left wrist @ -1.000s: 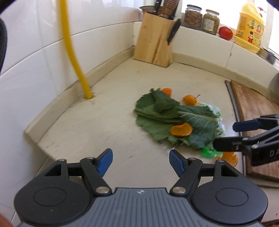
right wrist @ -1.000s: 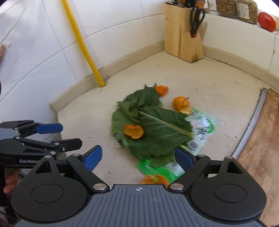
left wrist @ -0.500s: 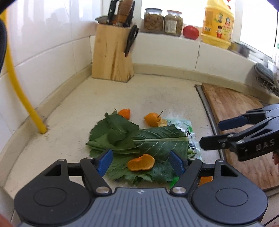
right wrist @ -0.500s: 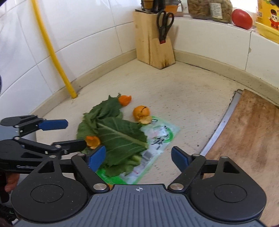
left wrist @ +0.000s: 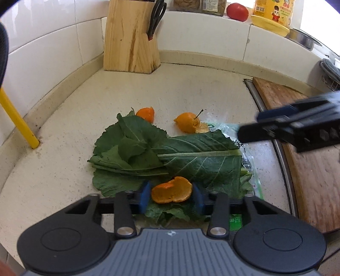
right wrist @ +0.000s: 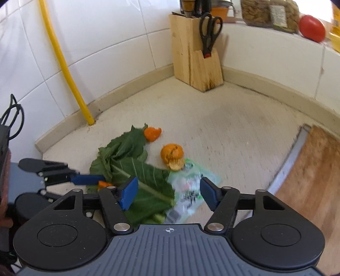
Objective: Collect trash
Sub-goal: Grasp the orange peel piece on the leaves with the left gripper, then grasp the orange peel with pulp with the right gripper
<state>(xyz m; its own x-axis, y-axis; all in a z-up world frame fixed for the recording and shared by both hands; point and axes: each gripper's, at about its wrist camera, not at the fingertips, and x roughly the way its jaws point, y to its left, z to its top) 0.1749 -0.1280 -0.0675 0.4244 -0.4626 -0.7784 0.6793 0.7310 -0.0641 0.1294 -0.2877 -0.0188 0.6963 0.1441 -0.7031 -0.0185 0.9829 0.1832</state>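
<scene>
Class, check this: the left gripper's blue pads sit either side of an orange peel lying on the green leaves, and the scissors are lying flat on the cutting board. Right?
One error. The scissors stand in the wooden knife block, not on the cutting board; the left wrist view shows this. The left gripper does bracket the orange peel on the green leaves.

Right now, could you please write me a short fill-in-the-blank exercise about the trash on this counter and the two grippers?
1. The left gripper has its blue pads on either side of a piece of orange ____ lying on the leaves.
2. The black scissors are stored in the wooden ____ block.
3. The red tomato sits on the tiled ____ above the counter.
4. The right gripper hangs over the green plastic wrapper with its jaws ____.

Missing words: peel; knife; ledge; open
</scene>
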